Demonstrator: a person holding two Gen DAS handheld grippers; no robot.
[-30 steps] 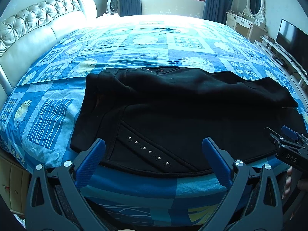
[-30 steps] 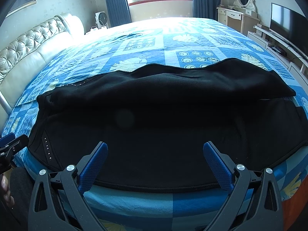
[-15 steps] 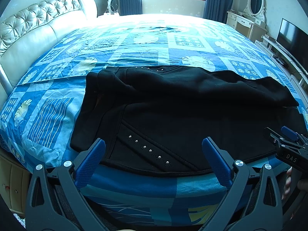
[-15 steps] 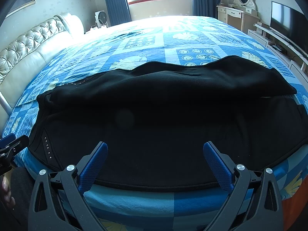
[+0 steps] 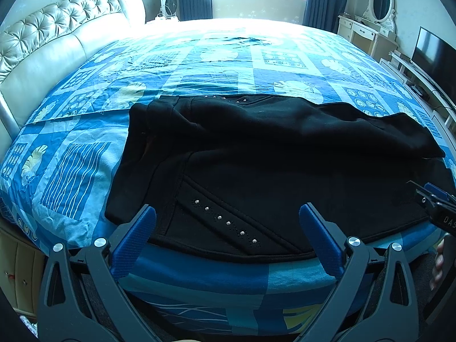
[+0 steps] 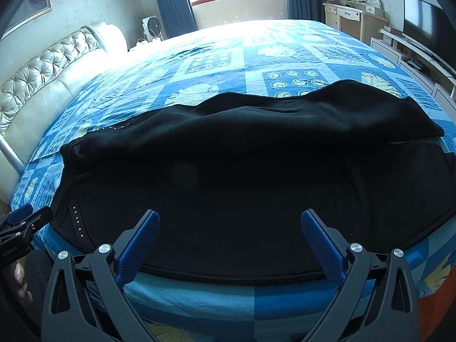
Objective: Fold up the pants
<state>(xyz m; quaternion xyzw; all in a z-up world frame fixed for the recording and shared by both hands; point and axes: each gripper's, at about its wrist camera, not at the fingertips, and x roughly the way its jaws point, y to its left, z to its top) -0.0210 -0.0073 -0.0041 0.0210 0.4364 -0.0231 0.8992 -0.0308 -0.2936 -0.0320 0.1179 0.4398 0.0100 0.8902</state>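
Pants (image 5: 270,165) lie lengthwise along the near edge of the bed (image 5: 199,65), one leg folded over the other. No change over the last second. Left gripper (image 5: 228,236) and right gripper (image 6: 229,239) still hover wide open, empty. Next fold not yet begun.

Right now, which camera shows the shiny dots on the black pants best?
The left wrist view: a clear diagonal row of studs runs across the pants near its fingers. The right wrist view shows them only small, at the far left edge.

Black pants (image 5: 285,154) — flat (leg-over-leg)
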